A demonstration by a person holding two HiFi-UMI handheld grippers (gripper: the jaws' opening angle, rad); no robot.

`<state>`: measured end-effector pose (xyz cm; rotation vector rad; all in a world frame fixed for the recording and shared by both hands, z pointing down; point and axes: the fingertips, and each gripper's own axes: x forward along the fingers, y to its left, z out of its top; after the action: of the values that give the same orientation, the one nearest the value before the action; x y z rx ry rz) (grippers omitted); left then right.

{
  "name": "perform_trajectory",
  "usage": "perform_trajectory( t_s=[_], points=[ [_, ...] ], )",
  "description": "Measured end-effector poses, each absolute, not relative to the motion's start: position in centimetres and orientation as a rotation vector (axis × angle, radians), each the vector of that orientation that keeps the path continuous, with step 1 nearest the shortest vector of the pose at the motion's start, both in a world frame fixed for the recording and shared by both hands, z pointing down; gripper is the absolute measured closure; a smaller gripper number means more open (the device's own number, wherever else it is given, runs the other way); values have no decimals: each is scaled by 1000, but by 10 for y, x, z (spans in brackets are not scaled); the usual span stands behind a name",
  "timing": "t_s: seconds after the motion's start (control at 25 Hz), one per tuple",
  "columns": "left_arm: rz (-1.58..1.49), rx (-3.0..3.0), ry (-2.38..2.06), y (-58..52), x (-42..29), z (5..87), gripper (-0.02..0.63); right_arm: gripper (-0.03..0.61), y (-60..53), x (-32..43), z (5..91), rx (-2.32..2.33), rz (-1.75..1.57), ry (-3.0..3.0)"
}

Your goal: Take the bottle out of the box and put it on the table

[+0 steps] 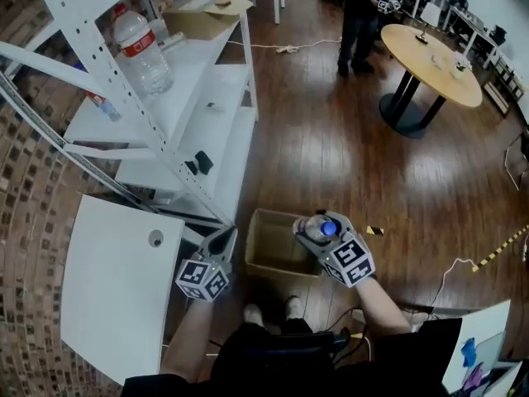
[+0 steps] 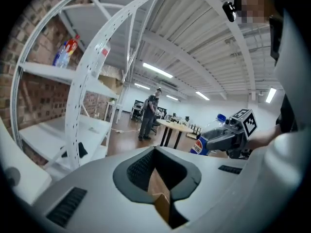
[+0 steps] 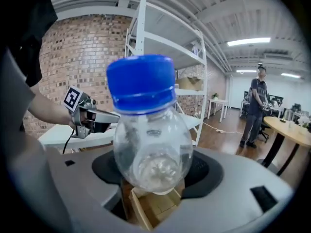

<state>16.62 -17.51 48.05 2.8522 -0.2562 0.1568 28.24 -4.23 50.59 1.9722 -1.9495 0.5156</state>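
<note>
The bottle [image 1: 318, 227] is already clear of the box [image 1: 263, 240]. The right gripper [image 1: 312, 231] has its jaws closed on the bottle's clear body and holds it in the air over the box's right edge. In the right gripper view the blue cap points back toward the camera, and the open box shows below it. The left gripper [image 1: 221, 242] hangs just left of the box with its jaws drawn together on nothing; only cardboard shows through the small gap between them.

What's left, as I judge it, is the carry and the set-down. The white table [image 1: 116, 288] at the near left looks the likely target — the round wooden table [image 1: 430, 60] is far off to the right. To do this well:
- Keep the grip firm, since a thin, seemingly empty bottle can squirm or pop out.
- Lift enough to clear the box wall, and pass over or behind the left gripper.
- Turn the bottle so its base faces down before contact.
- Set it well in from the table edge — an empty bottle tips easily — and open the jaws only once it stands.

By count:
- two grippers
- one held bottle
- one box on the floor
- one white table and one round table
- one white rack [image 1: 178, 98], carrying one large water bottle [image 1: 145, 48] and a second carton [image 1: 202, 19]
- one person [image 1: 359, 15] standing far off
</note>
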Motion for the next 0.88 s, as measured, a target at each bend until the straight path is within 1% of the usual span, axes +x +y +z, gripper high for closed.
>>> perform_trajectory(
  t_s=[0.16,0.24,0.4,0.56,0.68,0.88],
  points=[
    [-12,2906,-321,-167,157,401,612,262,-17,280,429,1995,406,-2003],
    [-44,2927,-400,-166,147,382,612,262,-11,278,412,1972,344,-2017],
    [-74,2930,-548,-164,119,369,612,264,-18,274,404,1896,298,-2045],
    [-79,2889,-697,-170,65,365,612,264,-42,245,392,1796,303,-2184],
    [-122,2855,-820,-184,18,355,612,264,-75,218,374,1721,218,-2260],
    [-135,2814,-1034,-197,-72,348,612,264,-126,145,364,1547,175,-2375]
  ],
)
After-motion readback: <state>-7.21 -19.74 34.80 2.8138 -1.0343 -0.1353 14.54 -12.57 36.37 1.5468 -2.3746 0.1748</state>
